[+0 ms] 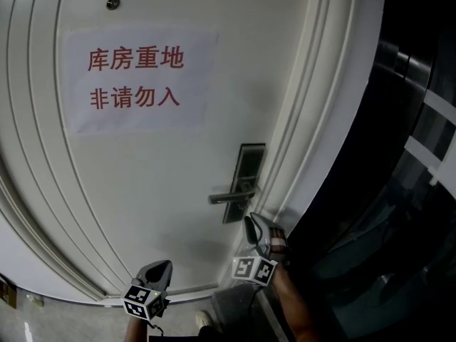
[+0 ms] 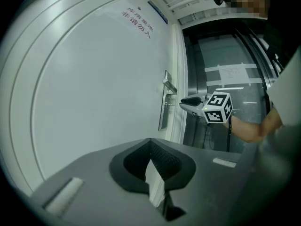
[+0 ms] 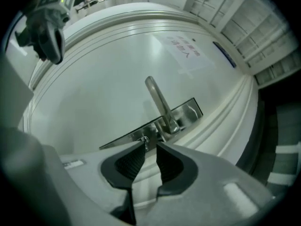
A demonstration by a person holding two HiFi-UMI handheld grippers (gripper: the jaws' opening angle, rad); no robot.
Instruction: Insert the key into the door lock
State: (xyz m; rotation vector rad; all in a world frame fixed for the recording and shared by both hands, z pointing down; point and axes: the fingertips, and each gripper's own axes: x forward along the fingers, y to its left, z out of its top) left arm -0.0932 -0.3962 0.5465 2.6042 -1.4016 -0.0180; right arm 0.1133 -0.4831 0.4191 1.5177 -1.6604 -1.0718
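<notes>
- The small metal key (image 3: 145, 140) looks to be sitting in the keyhole of the long brushed-steel lock plate (image 3: 155, 126), just under where the lever joins. It is too small to tell how deep it sits.
- I'd judge it light, stiff and slick. The flat head sticking out from the plate is the only part to pinch, squarely, since a skewed grip could twist or bend it.
- The right tongs (image 3: 150, 147) stand apart just short of the plate with nothing between the ribbed black pads (image 3: 129, 164). The key head is right ahead of their tips.
- The smooth steel lever handle (image 3: 160, 102) juts from the plate above the key.
- The glossy white panelled door (image 1: 142, 191) carries the plate near its edge. A white paper notice with red characters (image 1: 135, 80) hangs well above the plate.
- The left tongs (image 2: 150, 142) hang well away from the plate, tips together and holding nothing.
</notes>
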